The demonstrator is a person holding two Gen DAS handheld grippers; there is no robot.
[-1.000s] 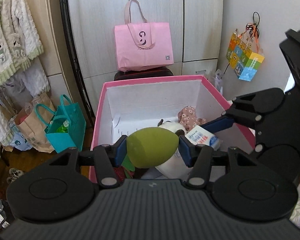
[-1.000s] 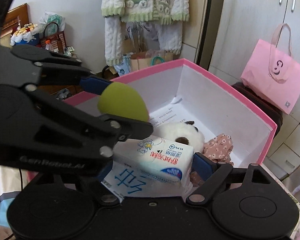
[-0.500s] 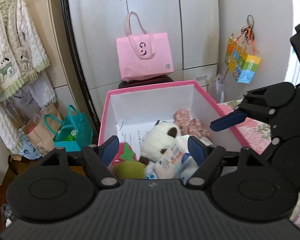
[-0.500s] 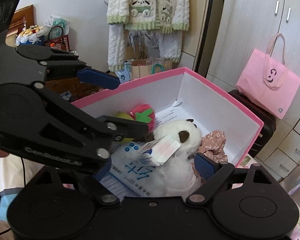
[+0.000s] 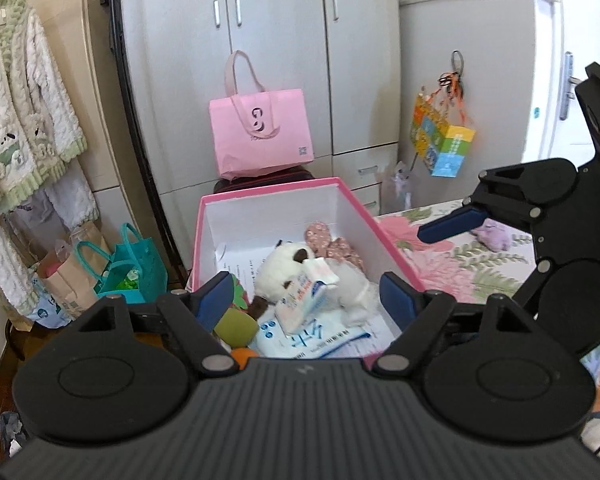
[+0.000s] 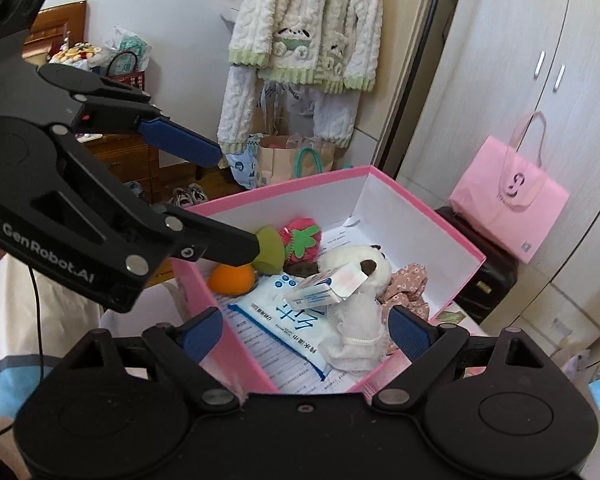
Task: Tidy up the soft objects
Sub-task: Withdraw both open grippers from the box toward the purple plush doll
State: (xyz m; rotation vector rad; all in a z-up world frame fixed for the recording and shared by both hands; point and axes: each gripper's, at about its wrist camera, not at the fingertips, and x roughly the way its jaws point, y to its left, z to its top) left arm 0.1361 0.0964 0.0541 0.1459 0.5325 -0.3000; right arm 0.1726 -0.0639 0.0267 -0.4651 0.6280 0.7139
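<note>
Pink-walled and white inside, the open box [image 6: 416, 216] sits on a floral bedspread [image 5: 452, 264] and holds the soft things: a white panda plush [image 6: 356, 258], a blue-printed tissue pack [image 6: 284, 316], a strawberry plush [image 6: 300, 240], a green egg-shaped toy [image 6: 270, 248]. Above it the left claw [image 5: 304, 296] is opening, nothing between its pads; the right claw [image 6: 306, 330] gapes wide, empty too.

we see a pink box [image 6: 420, 216] with white inner walls, an olive-green egg-shaped toy [image 6: 270, 250], a red plush strawberry [image 6: 302, 242] with a green leaf, an orange ball [image 6: 231, 279], a white plush panda [image 5: 288, 266] with brown patches, pink floral cloth [image 6: 406, 284], and a white tissue pack [image 6: 288, 320] printed blue.
</note>
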